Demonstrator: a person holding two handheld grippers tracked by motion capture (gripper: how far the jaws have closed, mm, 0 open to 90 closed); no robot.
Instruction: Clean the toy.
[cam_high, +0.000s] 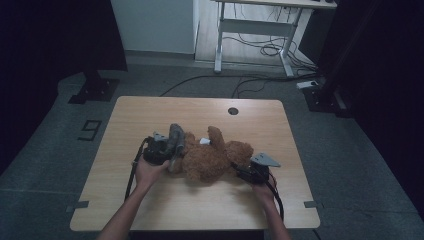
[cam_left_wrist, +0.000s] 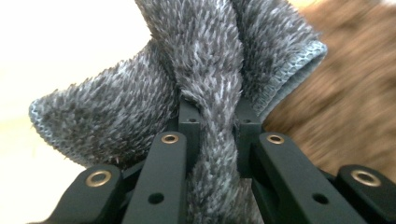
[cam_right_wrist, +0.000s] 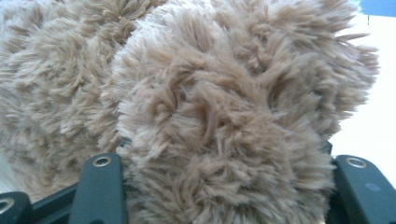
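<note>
The left gripper (cam_high: 167, 150) is pinching a grey fuzzy cloth (cam_left_wrist: 205, 60) tight between its jaws, just beside a brown teddy bear (cam_high: 212, 160) that is lying mid-table (cam_high: 150, 210), nearer the front edge. The right gripper (cam_high: 245, 170) is clamping one of the bear's furry limbs.

You are working in dim light in the high view, with the room's edges falling into black. The pale wooden table (cam_high: 150, 210) is blowing out to white glare behind the fuzzy grey knitted cloth (cam_left_wrist: 205, 70), and the shaggy brown plush bear (cam_left_wrist: 345, 107) is blurring there.
</note>
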